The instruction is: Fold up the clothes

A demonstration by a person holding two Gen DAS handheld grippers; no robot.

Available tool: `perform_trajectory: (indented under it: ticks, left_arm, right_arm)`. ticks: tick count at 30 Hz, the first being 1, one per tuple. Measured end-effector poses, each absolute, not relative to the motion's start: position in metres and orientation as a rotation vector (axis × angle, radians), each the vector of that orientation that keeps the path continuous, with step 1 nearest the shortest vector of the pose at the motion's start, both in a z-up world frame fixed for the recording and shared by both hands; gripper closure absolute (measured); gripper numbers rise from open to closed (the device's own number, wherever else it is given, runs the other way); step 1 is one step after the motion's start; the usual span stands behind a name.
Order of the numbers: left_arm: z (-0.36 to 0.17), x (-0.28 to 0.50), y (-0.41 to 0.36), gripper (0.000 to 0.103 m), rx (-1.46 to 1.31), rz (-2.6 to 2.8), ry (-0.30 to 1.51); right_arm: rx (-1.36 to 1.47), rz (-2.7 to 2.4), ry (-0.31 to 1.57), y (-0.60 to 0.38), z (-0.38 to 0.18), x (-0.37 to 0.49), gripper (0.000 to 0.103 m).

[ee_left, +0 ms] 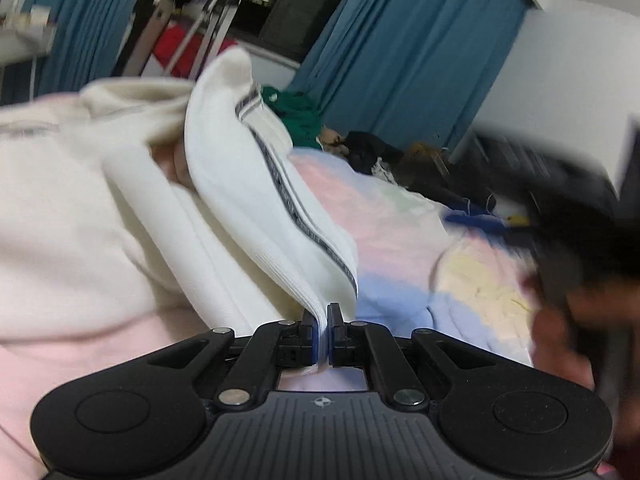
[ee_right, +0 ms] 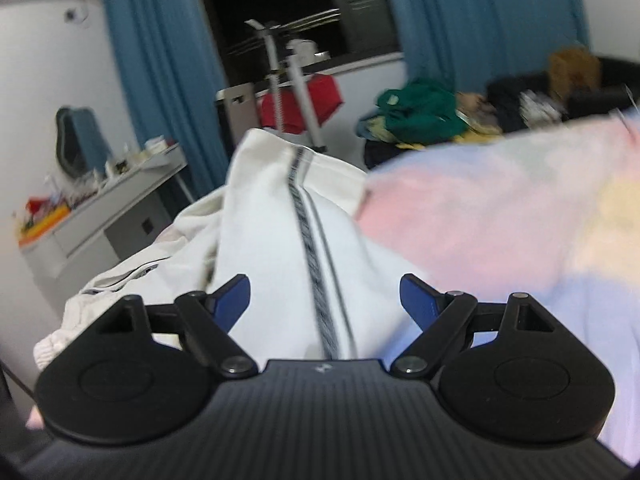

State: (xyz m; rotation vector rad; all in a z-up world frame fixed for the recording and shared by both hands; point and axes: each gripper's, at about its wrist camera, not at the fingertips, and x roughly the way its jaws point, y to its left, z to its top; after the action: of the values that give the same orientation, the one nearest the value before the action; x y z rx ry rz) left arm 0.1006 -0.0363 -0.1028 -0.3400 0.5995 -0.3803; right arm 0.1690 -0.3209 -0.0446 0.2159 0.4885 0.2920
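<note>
- Left tool (ee_left: 322, 330): we log it clamped narrow on the ribbed hem of the white garment (ee_left: 256, 200); a sliver of fabric shows between the blue pads, and the cloth rises away from the jaws in a taut, lifted fold.
- Right tool (ee_right: 325, 300): we log it spread wide and holding nothing, its blue pads (ee_right: 234, 298) either side of the same white garment (ee_right: 280, 248), which passes between and under them; we cannot tell whether they touch the cloth.
- White garment, detail: a dark striped band (ee_right: 310, 248) runs lengthwise along it. It lies bunched on a pastel bedcover (ee_right: 500, 220) in pink, blue and yellow, toward the bed's left side in the right wrist view.
- Step in hand, our judgement: one end is secured and the second grip is not yet taken. To do it well, we would close the right tool on a single clean edge at the stripe, matching the left tool's hold, then draw the two apart so the panel goes flat before folding. Gripping several bunched layers would risk a crooked fold.
- Caution: both views are blurred, so edges are hard to place.
- Further off: a heap of green clothing (ee_right: 420, 114) and dark items near the bed's far edge.
- Beyond: a bench (ee_right: 108, 208) with clutter at left, a drying rack (ee_right: 288, 80) with a red item, blue curtains (ee_right: 160, 72) and a dark window.
</note>
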Motion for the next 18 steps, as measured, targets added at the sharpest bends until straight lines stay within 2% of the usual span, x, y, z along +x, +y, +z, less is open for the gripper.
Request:
perform_trajectory:
  ticks: [3, 15, 16, 17, 18]
  left_arm:
    - [-0.112, 0.107, -0.034, 0.099, -0.331, -0.393, 0.603]
    - [-0.145, 0.139, -0.029, 0.099, -0.373, -0.502, 0.660]
    - [-0.147, 0.141, -0.028, 0.099, -0.378, -0.505, 0.663]
    - [-0.148, 0.142, -0.027, 0.099, -0.377, -0.508, 0.662]
    - [-0.149, 0.142, -0.027, 0.099, -0.371, -0.510, 0.657]
  right_arm:
    - [0.128, 0.326, 0.510, -0.291, -0.032, 0.217, 0.024]
    - [-0.010, 0.397, 0.555, -0.122, -0.026, 0.404, 0.028]
    - [-0.046, 0.356, 0.545, -0.112, -0.030, 0.413, 0.031]
    - [-0.067, 0.304, 0.542, -0.106, -0.034, 0.421, 0.041]
    - [-0.086, 0.251, 0.538, -0.101, -0.037, 0.429, 0.060]
